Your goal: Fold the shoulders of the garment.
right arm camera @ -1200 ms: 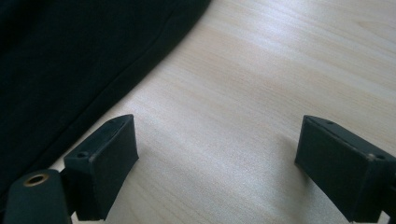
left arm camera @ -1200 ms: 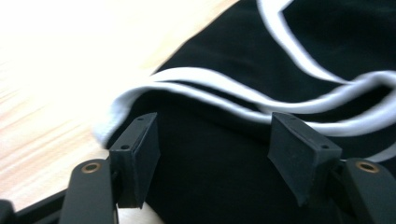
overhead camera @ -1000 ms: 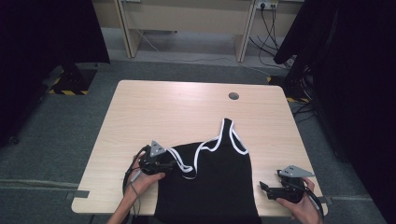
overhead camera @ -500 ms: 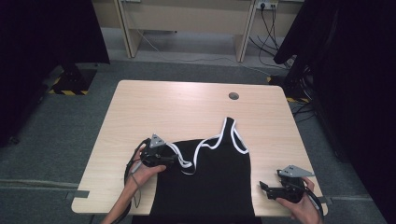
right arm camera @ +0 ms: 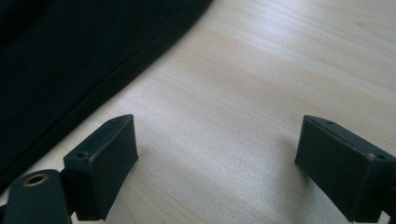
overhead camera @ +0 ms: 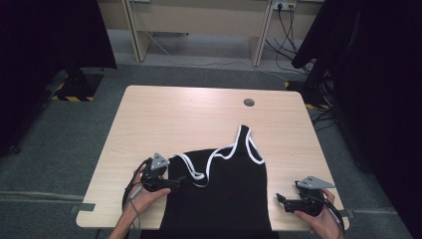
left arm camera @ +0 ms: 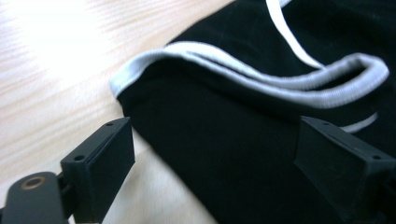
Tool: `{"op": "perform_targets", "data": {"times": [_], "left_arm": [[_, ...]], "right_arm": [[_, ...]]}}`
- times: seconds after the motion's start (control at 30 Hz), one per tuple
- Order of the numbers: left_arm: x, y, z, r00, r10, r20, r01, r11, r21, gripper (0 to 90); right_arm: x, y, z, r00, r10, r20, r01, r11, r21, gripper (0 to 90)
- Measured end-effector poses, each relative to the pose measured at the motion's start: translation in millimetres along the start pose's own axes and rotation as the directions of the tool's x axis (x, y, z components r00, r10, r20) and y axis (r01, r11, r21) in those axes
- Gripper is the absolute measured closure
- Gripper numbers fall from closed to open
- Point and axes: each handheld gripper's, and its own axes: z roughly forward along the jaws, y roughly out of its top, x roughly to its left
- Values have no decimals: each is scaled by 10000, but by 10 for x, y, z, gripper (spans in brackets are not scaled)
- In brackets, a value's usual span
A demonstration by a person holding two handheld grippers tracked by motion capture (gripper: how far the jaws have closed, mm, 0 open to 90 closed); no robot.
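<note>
Light wooden table (overhead camera: 189,119) with round cable hole (overhead camera: 249,102), grey carpet floor (overhead camera: 74,139), wall sockets (overhead camera: 281,5)

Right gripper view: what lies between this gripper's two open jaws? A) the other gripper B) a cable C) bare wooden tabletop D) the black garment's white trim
C: between the right gripper's wide-apart jaws lies bare table; the black garment stays off to the side.

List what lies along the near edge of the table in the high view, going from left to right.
Left gripper → black tank top with white trim → right gripper.
</note>
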Motion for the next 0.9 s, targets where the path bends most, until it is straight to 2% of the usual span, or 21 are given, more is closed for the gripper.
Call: {"op": "perform_targets", "data": {"times": [0.1, 0.2, 0.27, 0.43, 0.7, 0.9], "left_arm": [[-18, -42, -24, 10000, 70, -68, -69, 10000, 39, 96], [-33, -88, -32, 9999, 128, -98, -126, 9996, 262, 92], [-33, -118, -32, 9994, 209, -271, -197, 9988, 442, 85], [-14, -164, -59, 9986, 27, -527, 0, 9987, 516, 18], [-28, -213, -106, 9975, -6, -710, 48, 9982, 601, 0], [-28, -212, -105, 9975, -11, -707, 53, 9982, 599, 0]], "right_arm": [[0, 3, 3, 10000, 0, -2, 0, 10000, 1, 131], [1, 4, 3, 10000, 12, -4, -12, 10000, 9, 131], [0, 4, 3, 10000, 7, -9, -7, 10000, 9, 131], [-2, 2, 2, 10000, -32, -40, 32, 10000, 7, 131], [-3, 1, 2, 10000, -49, -55, 49, 10000, 1, 131], [-42, 1, -11, 9992, -165, -358, 167, 9999, 39, 136]]}}
